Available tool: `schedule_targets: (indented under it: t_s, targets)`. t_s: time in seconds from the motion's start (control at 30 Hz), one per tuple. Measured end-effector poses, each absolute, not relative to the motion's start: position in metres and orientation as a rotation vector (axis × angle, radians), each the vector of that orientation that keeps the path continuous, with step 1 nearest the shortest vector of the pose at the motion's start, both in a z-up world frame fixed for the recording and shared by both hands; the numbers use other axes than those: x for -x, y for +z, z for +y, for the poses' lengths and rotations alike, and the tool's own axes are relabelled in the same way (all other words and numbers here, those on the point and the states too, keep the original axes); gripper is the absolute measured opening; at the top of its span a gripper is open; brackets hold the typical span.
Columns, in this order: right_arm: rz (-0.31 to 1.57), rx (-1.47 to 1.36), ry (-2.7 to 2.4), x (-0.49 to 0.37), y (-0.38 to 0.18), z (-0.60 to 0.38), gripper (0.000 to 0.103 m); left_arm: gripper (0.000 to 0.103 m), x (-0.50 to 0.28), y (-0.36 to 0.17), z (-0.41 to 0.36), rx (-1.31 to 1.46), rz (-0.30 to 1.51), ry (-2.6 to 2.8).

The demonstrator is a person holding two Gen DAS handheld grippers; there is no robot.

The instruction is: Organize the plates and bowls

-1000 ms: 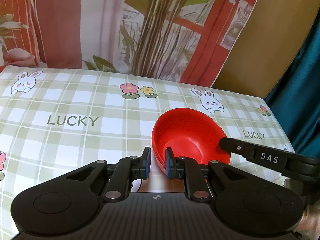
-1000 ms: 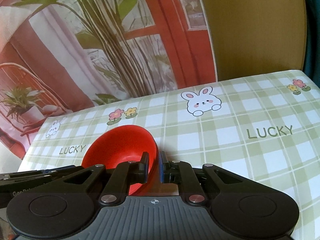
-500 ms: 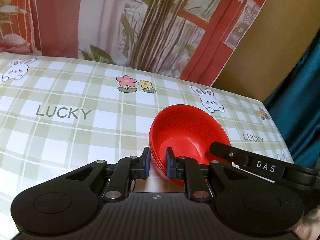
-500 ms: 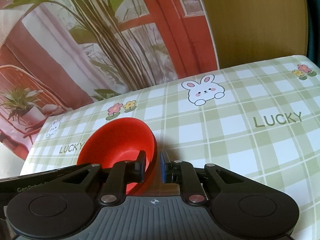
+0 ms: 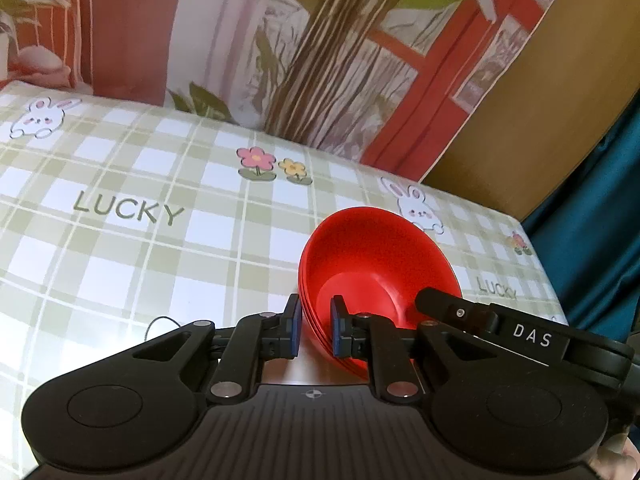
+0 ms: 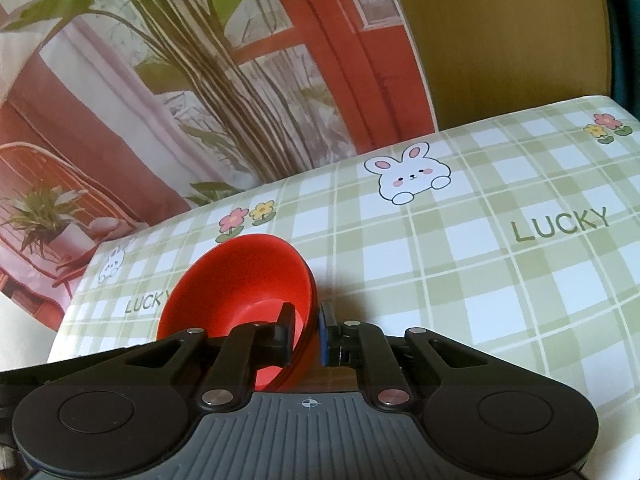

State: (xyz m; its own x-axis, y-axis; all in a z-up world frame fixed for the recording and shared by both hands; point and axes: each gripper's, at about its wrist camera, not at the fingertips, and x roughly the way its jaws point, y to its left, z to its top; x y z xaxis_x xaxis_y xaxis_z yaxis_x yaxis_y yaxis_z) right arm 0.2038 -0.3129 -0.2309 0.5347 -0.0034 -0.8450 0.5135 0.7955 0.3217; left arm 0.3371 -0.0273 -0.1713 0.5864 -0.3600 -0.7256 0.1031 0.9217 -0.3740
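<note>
A: A table draped in a green-and-white checked tablecloth [image 5: 120, 264], printed with rabbits, flowers and the word LUCKY, is seen against a backdrop curtain [image 5: 328, 52] painted with a plant and red window frames. What is held above it?

B: A stack of red bowls [image 5: 372, 264], nested and tilted, is seen near the rabbit print at the cloth's right end. Several rims can be counted at its near edge; no plates are shown.

A: How is it gripped?

B: The left gripper [image 5: 315, 330] is closed over the stack's near-left rim, one pad outside and one inside. The right gripper [image 6: 305, 330] is closed over the opposite rim in the same way, its left finger inside the bowl. Whether the stack's base is resting on the cloth cannot be told; it is hidden behind the gripper bodies.

A: What is the step judged to be?

B: The stack is probably being carried or set down as one unit. For that to be done well, both clamps should be kept firm and level with each other, so that the nested bowls are not fanned apart. The tilt should be taken out before contact with the cloth, and the base lowered flat. Release should be made only once the weight is borne by the table, one side after the other, so that the smooth plastic is not allowed to slide.
</note>
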Motion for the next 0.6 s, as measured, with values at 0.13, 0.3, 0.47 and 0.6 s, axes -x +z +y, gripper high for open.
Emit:
schedule_targets:
  t_s: [0.13,0.3,0.47,0.6]
  targets:
    - [0.939,-0.604,-0.328,-0.200,-0.219,-0.311,0.011,0.016,-0.328,-0.158,-0.026,0.313,0.882,-0.265]
    - [0.897,-0.612,-0.324,-0.195,-0.198,-0.306,0.011,0.016,-0.313,-0.141,-0.022,0.331,0.869,-0.260]
    - [0.863,-0.628,-0.321,-0.185,-0.179,-0.298,0.011,0.016,-0.295,-0.128,-0.016,0.328,0.871,-0.244]
    - [0.849,-0.625,-0.309,-0.177,-0.168,-0.287,0.011,0.016,-0.276,-0.122,-0.012,0.318,0.869,-0.224]
